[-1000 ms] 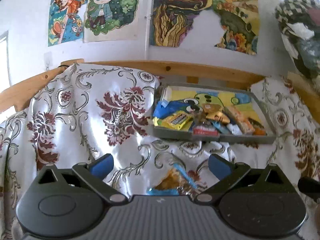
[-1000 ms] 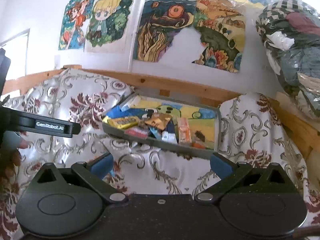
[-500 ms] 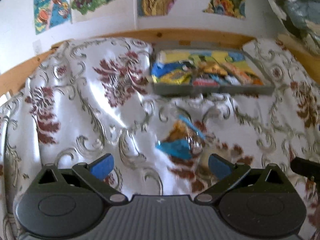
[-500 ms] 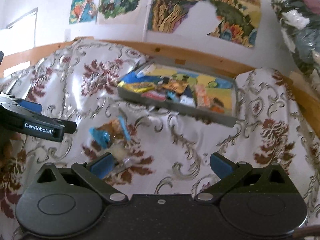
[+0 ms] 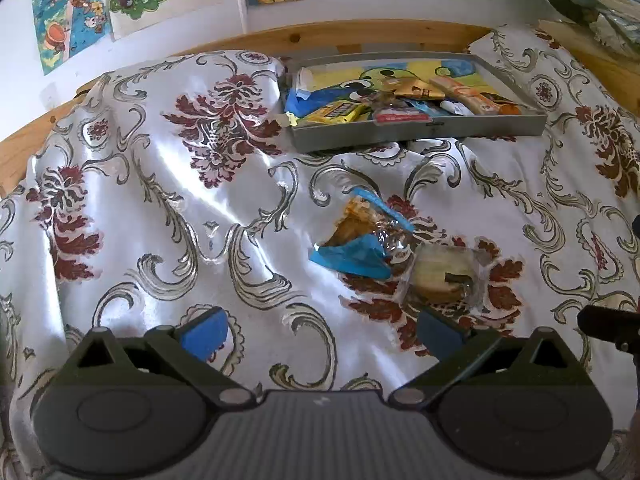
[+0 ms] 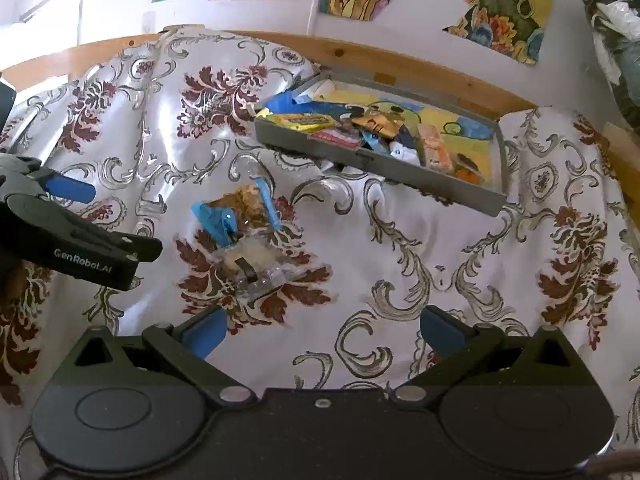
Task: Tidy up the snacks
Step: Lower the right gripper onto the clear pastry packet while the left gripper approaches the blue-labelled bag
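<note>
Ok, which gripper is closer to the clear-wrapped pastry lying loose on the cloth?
Left, I'd judge. The left gripper has the clear-wrapped pastry just beyond its right finger; the right gripper sits further back, pastry ahead-left of its left finger.

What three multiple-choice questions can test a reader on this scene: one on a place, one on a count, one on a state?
1. Where is the tray?
A. at the cloth's far edge, by the wooden rail
B. between the left gripper's fingers
C. on the floor

2. How many wrapped snacks lie loose on the cloth?
A. none
B. two
C. five

3. How are the two grippers?
A. both open, empty
B. both shut on snacks
C. left shut on the tray

Key: 1 A, it sits far back. 2 B, the blue snack and clear snack. 3 A, left gripper and right gripper hold nothing.
</note>
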Available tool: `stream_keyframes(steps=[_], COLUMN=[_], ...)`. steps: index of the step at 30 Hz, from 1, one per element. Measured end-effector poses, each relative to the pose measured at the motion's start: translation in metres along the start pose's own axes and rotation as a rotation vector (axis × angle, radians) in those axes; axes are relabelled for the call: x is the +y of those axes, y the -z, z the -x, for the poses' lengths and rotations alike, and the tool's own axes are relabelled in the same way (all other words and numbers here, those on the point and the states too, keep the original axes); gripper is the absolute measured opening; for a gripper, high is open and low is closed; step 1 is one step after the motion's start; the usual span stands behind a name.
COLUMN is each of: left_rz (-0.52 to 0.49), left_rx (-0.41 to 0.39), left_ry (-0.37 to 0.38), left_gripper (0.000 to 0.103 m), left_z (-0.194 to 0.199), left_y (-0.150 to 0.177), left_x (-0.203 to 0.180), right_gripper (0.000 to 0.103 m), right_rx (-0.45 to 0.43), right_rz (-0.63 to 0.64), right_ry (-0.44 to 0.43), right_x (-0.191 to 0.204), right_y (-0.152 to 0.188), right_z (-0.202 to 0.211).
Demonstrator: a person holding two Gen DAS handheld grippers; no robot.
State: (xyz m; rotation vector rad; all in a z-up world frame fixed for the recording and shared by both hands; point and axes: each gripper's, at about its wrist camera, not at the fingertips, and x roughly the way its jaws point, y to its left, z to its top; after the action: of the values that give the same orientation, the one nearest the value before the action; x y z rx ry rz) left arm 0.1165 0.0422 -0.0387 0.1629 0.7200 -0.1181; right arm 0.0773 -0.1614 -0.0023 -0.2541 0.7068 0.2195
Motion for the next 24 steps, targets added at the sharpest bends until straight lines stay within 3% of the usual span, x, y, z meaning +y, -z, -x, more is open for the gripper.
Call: stream_keyframes(steps=[15,24], left_rz=[0.011,0.036], left_rx=[-0.062,-0.094], left_ry=[0.007,0.094], left_gripper=[0.102,0.102], left_z=[-0.026,-0.049], left_y=[-0.014,-0.029], left_x=[0.012,0.019], right_gripper=[0.102,0.102], right_rx=[0.052,0.052], right_rz=[-0.001,0.001], right_ry=[0.000,-0.009], right_x=[0.000,0.001], right_y=[0.000,-0.006], right_z=[-0.025,-0.042])
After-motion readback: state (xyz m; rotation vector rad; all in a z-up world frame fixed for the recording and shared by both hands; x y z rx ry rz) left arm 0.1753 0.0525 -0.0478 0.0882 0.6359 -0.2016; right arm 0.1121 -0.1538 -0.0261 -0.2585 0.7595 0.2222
